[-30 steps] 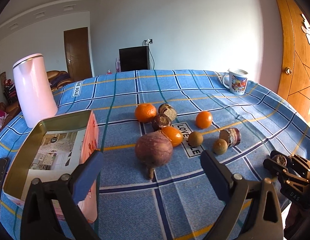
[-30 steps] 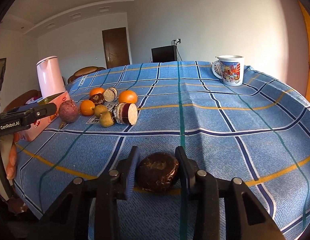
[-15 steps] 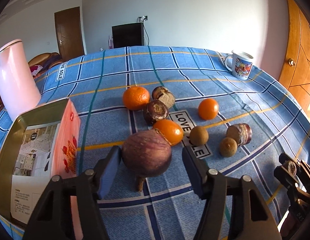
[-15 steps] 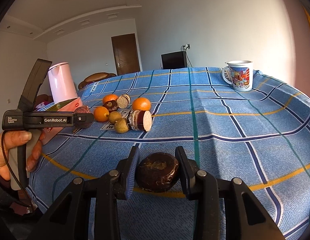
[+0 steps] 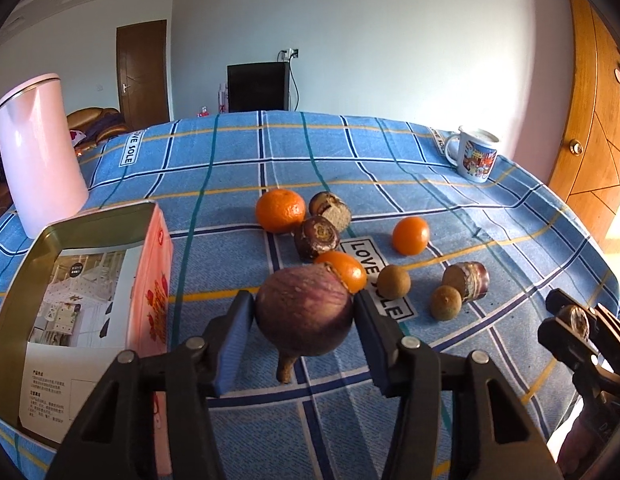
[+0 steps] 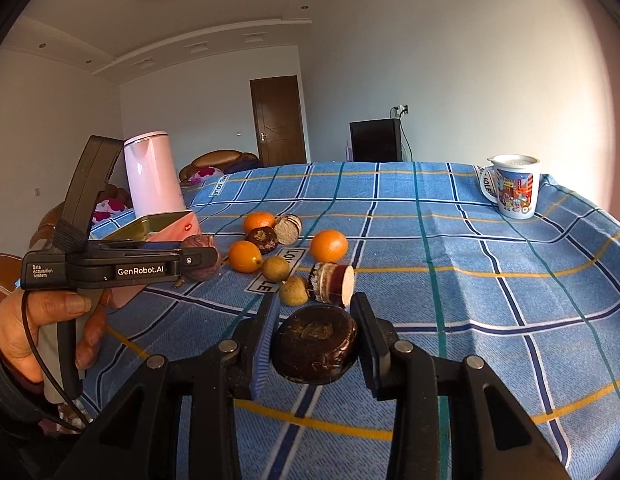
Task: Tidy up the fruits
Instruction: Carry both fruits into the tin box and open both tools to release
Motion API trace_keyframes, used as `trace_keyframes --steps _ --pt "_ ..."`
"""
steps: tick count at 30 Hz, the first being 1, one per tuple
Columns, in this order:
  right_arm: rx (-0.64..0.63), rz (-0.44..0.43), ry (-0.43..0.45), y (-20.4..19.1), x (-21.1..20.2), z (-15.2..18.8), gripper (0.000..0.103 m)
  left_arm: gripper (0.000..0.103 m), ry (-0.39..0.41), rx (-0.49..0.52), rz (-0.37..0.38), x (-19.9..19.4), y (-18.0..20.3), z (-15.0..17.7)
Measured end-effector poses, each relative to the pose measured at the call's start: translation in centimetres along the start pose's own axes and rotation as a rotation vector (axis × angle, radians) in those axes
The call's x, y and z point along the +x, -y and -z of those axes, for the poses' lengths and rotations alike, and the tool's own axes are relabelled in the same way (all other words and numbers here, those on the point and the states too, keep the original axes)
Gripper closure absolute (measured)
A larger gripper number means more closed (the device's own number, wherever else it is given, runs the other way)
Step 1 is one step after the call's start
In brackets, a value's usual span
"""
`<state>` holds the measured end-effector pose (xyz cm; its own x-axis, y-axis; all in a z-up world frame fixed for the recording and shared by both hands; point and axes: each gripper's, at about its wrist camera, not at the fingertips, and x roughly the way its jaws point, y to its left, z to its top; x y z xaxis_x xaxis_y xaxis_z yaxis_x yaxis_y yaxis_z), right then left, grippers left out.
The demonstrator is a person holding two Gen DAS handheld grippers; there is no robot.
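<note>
Left hand-held gripper point(image 5: 303, 322) closing, purple round fruit point(image 5: 303, 312) between its pads at table point(image 5: 510, 216) near edge, beside tin point(image 5: 89, 280); right hand-held gripper point(image 6: 314, 338) clamps dark brown fruit point(image 6: 314, 344)

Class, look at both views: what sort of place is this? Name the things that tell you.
Probably a home living or dining room: a table with a checked cloth, a sofa by a wooden door, and a mug.

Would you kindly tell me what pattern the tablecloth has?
The tablecloth is blue plaid with navy, teal, white and yellow lines; it shows best in the right wrist view.
</note>
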<state>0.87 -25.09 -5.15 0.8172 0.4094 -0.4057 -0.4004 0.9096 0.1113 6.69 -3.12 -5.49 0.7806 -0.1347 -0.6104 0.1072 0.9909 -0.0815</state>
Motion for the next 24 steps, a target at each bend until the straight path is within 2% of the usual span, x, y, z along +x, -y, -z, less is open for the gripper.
trace_keyframes --steps 11,24 --pt "-0.077 -0.076 0.026 -3.4 1.9 -3.6 0.064 0.050 0.106 -0.042 -0.015 -3.9 -2.5 -0.6" --pt "-0.152 -0.155 0.019 -8.2 5.0 -7.9 0.064 0.050 0.178 -0.096 -0.064 -6.6 -7.0 -0.9"
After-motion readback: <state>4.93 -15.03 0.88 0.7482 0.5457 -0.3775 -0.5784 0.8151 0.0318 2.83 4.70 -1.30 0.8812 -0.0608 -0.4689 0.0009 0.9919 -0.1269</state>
